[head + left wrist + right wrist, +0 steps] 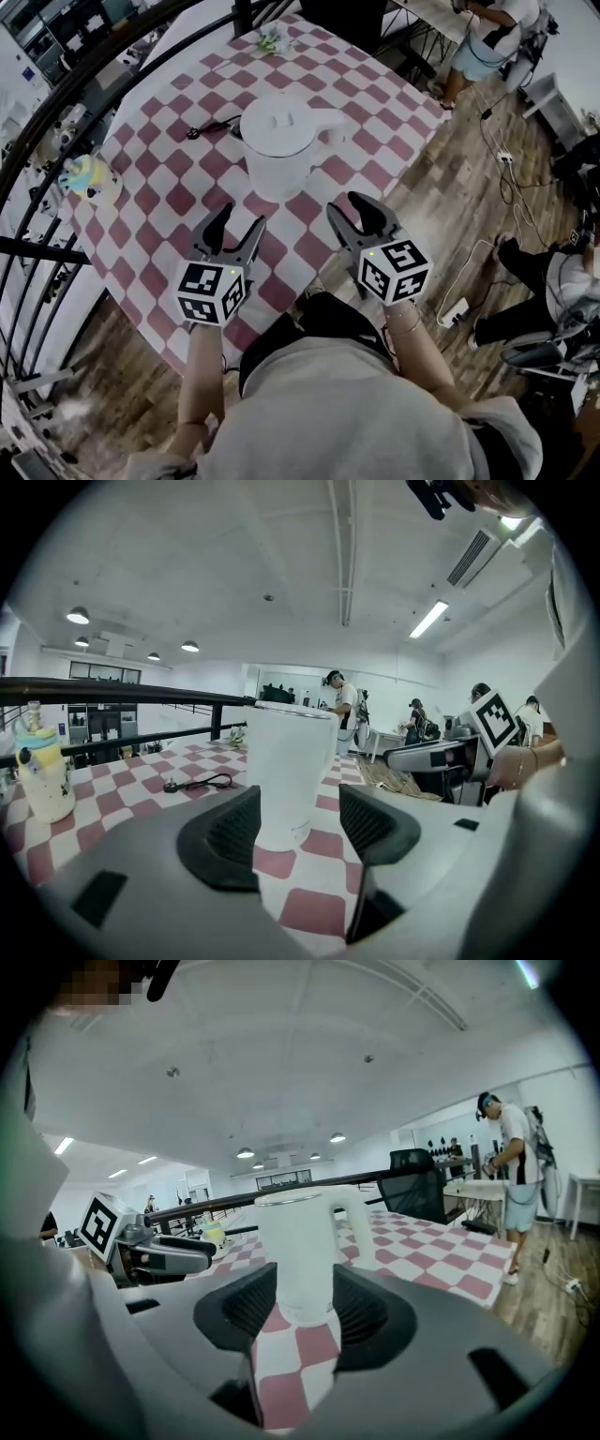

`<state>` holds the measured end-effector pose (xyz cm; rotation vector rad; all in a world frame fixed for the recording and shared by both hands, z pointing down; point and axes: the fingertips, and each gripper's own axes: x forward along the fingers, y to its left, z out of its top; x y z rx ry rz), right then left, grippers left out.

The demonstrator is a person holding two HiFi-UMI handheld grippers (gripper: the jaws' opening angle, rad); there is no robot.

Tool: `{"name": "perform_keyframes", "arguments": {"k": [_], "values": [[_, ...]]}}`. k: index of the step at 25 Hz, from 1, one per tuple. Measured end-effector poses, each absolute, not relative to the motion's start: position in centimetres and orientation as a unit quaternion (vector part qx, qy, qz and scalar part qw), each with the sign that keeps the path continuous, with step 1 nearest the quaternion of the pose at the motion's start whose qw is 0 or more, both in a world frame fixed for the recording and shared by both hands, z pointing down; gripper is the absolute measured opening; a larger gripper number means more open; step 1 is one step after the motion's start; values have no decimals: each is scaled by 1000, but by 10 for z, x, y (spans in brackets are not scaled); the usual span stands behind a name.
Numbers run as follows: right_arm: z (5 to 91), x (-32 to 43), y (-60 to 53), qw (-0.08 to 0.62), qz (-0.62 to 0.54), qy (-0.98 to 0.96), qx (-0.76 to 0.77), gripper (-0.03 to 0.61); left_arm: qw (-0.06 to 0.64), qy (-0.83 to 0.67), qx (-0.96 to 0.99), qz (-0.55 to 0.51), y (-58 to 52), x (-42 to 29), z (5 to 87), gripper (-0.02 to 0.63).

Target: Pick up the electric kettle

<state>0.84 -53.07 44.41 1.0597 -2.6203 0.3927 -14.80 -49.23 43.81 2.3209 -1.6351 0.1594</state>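
Note:
A white electric kettle stands upright with its lid on, on the red-and-white checked table; its handle points right. My left gripper hovers short of it near the table's front edge, open, nothing between its fingers. My right gripper is beside it, also open and empty. In the left gripper view the kettle rises beyond the open left gripper. In the right gripper view the kettle stands just past the open right gripper, handle at its right.
A black plug and cord lies left of the kettle. A yellow and blue bottle stands at the table's left edge beside a black railing. Green bits lie at the far end. People and cables occupy the wooden floor at right.

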Motion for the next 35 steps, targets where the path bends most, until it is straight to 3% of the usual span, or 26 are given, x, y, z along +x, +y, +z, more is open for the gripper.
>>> {"name": "perform_keyframes", "arguments": {"k": [8,18,35], "values": [[457,10,-588,161,142,-913,346,189,154,-574,801,71,-529,-159,459,341],[474,-1,-648,185,142,-917,324,218,165,-531,829,69,-570,-148,471,396],[496,-21,-689,204,132,-922,302,183,201,-470,857,65,-591,-135,488,402]]}}
